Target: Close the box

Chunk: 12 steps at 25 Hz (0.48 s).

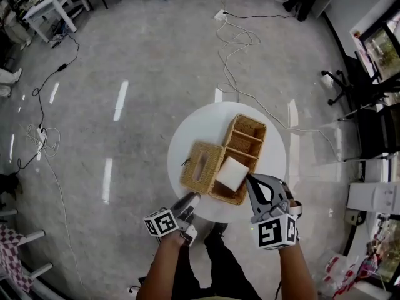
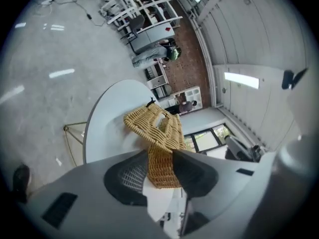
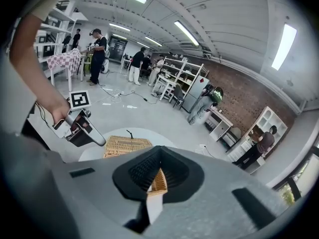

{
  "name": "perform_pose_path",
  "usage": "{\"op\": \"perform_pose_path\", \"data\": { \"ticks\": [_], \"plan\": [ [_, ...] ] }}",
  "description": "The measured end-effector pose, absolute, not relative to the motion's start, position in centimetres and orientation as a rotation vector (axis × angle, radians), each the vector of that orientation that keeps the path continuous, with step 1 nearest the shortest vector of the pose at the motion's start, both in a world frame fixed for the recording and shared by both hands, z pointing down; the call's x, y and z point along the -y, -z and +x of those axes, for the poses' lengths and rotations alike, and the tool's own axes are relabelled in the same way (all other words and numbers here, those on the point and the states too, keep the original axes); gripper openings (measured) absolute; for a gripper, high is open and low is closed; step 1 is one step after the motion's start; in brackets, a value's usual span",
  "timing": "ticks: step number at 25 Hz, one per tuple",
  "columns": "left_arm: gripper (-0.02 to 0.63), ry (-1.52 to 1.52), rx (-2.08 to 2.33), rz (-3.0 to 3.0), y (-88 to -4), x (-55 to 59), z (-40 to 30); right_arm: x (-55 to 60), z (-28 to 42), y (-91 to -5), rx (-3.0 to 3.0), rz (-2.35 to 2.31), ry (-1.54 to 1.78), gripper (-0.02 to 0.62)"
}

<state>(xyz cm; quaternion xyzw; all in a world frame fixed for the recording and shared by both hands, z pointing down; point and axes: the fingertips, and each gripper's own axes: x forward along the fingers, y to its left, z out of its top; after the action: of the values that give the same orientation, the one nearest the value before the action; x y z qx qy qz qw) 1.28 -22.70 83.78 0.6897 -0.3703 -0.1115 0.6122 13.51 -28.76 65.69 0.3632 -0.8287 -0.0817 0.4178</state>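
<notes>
An open wicker box with inner dividers lies on a round white table. Its wicker lid, with a slot in it, lies flat beside the box on the left and shows again in the left gripper view and the right gripper view. A white pack sits tilted over the box's near end. My right gripper is at the pack's right corner, its jaws nearly together on a white strip. My left gripper stands open just short of the lid's near edge, with wicker visible between its jaws.
Cables run over the floor beyond the table. Office chairs stand at the right and a white table at the far left. In the right gripper view people stand among shelves far off.
</notes>
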Motion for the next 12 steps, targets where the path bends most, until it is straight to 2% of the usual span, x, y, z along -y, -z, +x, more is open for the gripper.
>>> {"op": "perform_pose_path", "data": {
  "ticks": [4,12],
  "plan": [
    [0.13,0.413,0.772,1.485,-82.8,23.3,1.8,28.9,14.0,-66.2,2.074,0.911,0.195,-0.006],
    [0.13,0.393,0.78,1.457,-83.5,24.2,1.9,29.0,14.3,-66.4,2.074,0.917,0.18,-0.006]
  ]
}}
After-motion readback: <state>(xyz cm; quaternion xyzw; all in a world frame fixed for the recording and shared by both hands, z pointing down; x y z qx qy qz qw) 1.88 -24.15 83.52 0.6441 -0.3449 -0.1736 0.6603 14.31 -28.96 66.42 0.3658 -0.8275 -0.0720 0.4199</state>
